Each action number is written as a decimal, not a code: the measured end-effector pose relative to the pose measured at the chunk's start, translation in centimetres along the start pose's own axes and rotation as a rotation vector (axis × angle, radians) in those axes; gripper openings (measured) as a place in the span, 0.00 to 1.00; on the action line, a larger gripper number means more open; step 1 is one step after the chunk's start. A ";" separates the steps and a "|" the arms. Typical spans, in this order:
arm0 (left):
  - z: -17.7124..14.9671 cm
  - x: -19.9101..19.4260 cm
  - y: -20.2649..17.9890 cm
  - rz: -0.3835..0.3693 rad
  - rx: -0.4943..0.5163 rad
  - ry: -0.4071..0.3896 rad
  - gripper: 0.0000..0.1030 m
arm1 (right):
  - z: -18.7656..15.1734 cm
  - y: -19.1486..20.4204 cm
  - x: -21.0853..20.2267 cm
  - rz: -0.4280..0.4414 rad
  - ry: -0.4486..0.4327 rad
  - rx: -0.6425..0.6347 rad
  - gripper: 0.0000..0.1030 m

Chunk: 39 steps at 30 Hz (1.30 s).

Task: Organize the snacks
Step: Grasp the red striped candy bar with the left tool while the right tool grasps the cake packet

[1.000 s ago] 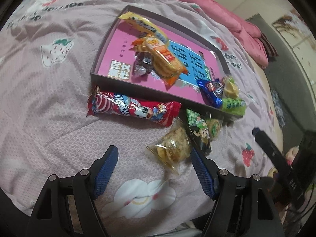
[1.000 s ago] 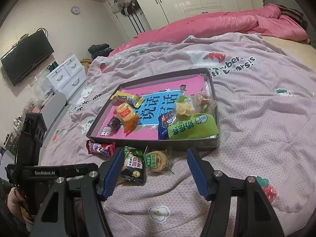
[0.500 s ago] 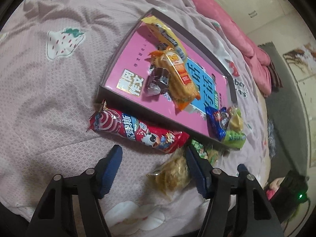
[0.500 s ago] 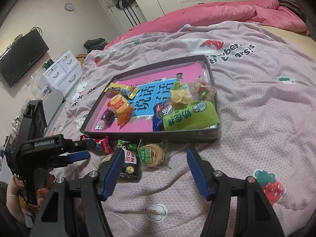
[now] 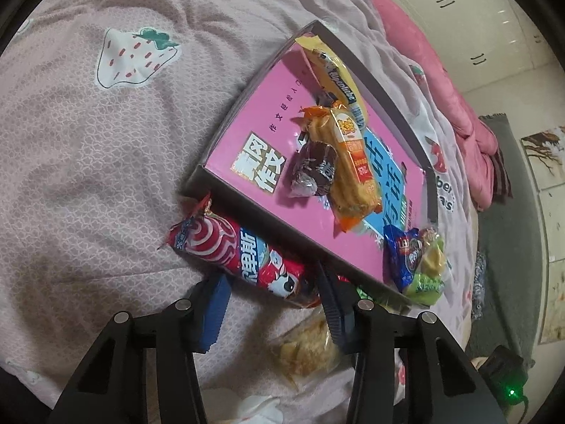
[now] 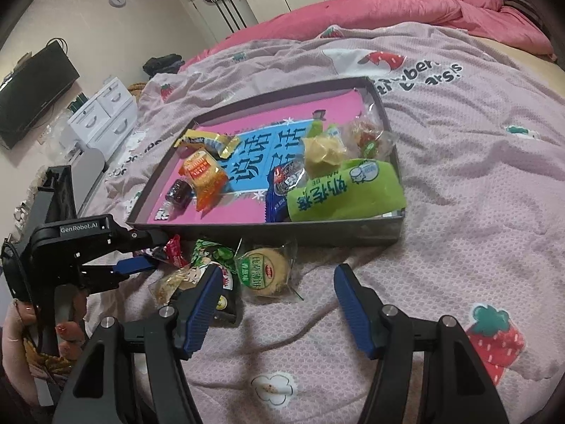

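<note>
- As the left tongs (image 5: 272,291) come lower and nearer than a second ago, their jaws have just been closing, and the long red snack pack (image 5: 236,258) now lies between the blue pads; I cannot see the pads pressing on it yet, so I would call them narrowed round it, not gripping.
- That reads to me as the start of a pick: the red pack sits on the bed, just outside the near wall of the dark tray (image 5: 261,208), and would go in next.
- The right tongs (image 6: 279,304) hang released and empty over the quilt, a little lower than before, with the round biscuit in clear wrap (image 6: 265,272) just ahead of them beside the green-and-black packet (image 6: 212,251).
- Textures (worth a look): the red pack is a glossy, crinkly foil tube with pinched ends, likely slippery; the clear bag of golden crisps (image 5: 307,346) is lumpy and soft.
- Inside the tray lie an orange biscuit pack (image 5: 349,162), a yellow bar (image 5: 335,70) and a puffy green pack (image 6: 342,190) on a smooth pink liner; the pink quilt (image 5: 88,159) is waffled and yielding.
</note>
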<state>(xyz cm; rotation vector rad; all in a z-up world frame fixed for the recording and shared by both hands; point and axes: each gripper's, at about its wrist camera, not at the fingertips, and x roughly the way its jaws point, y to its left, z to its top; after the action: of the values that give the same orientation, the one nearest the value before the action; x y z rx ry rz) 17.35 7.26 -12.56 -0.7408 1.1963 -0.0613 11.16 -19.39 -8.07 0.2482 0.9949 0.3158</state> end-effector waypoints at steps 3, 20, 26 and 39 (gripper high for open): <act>-0.1 0.3 -0.2 0.019 0.007 -0.005 0.47 | 0.0 0.5 1.2 -0.006 0.021 -0.016 0.63; -1.5 1.5 -1.9 0.164 0.094 -0.090 0.47 | 0.2 2.2 5.2 -0.072 0.060 -0.135 0.38; -1.3 1.4 -1.5 0.152 0.089 -0.084 0.47 | 0.2 2.2 4.5 -0.049 0.053 -0.140 0.38; -1.3 0.9 -0.7 0.135 0.093 -0.069 0.30 | 0.4 1.7 2.1 -0.019 0.002 -0.110 0.38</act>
<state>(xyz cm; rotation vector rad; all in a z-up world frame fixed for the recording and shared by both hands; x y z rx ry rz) 16.84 5.71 -13.10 -0.5746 1.1670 0.0202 12.32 -17.08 -8.86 0.1380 0.9779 0.3523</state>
